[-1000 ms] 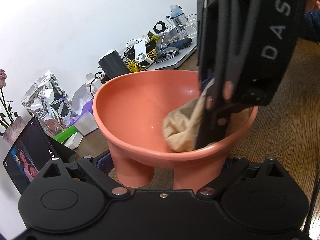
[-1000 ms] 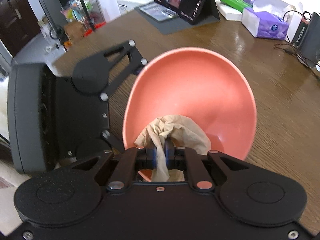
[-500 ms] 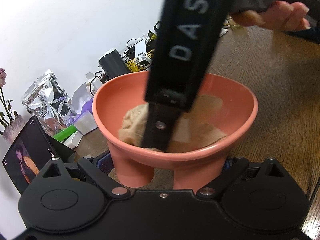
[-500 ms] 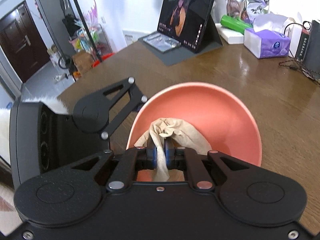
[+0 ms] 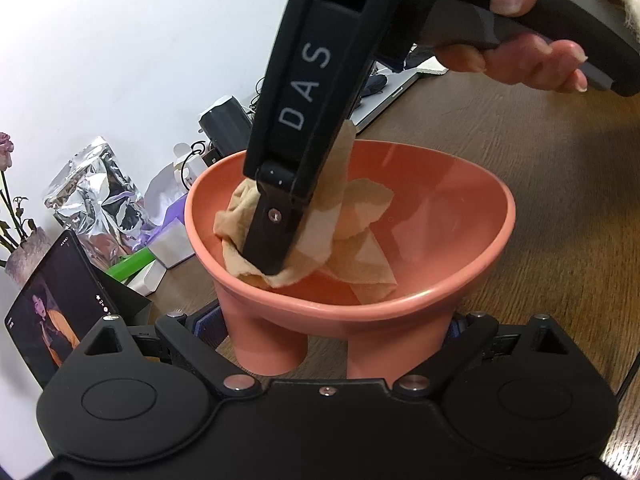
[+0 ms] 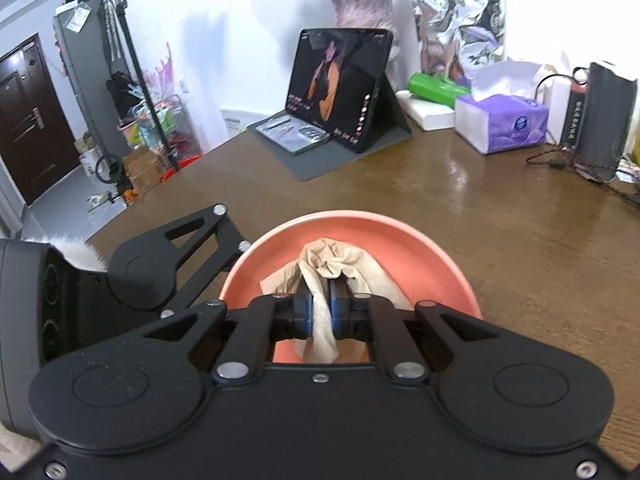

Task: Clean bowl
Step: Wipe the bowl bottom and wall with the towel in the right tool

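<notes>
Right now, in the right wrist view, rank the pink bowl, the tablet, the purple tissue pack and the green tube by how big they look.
1. Pink bowl, though nearest the camera.
2. Tablet.
3. Purple tissue pack.
4. Green tube.

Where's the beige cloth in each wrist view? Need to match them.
Left wrist: cloth at centre, inside the bowl, under the right hand-held gripper.
Right wrist: cloth at lower centre, pinched between the blue pads, spilling into the bowl.
Shared landmark: tablet.

Cloth (image 5: 352, 236) in bowl (image 5: 460, 208) on table (image 6: 520, 240), tablet (image 6: 340, 88) apparently behind.
</notes>
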A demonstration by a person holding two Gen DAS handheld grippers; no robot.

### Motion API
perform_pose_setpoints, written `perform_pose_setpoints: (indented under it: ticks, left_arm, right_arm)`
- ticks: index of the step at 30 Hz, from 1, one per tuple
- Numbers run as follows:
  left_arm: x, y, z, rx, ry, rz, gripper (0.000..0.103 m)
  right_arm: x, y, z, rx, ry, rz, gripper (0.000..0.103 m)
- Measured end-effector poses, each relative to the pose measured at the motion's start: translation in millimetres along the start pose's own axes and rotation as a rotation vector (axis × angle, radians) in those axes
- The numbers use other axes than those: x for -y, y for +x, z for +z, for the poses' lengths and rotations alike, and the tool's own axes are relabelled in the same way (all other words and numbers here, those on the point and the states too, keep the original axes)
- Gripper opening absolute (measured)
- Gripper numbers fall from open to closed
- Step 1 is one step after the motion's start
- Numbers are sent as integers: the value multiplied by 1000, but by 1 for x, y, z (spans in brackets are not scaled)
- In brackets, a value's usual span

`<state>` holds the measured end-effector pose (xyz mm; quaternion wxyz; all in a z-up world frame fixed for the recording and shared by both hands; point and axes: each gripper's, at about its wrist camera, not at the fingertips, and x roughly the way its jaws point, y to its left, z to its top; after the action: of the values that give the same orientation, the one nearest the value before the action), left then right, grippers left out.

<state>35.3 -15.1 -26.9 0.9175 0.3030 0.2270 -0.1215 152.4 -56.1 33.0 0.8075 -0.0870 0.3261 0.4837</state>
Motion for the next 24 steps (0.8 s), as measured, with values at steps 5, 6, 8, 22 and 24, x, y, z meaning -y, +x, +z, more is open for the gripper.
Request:
perform_pose_setpoints:
  ticks: [5,6,8,22,24]
  left_arm:
    - [-1,0,-2,2,2,-1,95]
    - [-1,0,-2,2,3,0,95]
    - [-1,0,-2,3,4,2,95]
    - [2,-4,-3,24,16,6,95]
    - [2,-4,-3,27,19,7,95]
  right_arm:
    - [-3,-1,0,-7,-52,-92,9]
    - [-5,-1,0,-12,-77,-116,9]
    - [-10,-2,-1,-22,-122,-151,9]
    - [-32,1,-3,-143,-290,-302,9]
    - [-32,1,-4,-153,-294,-309,9]
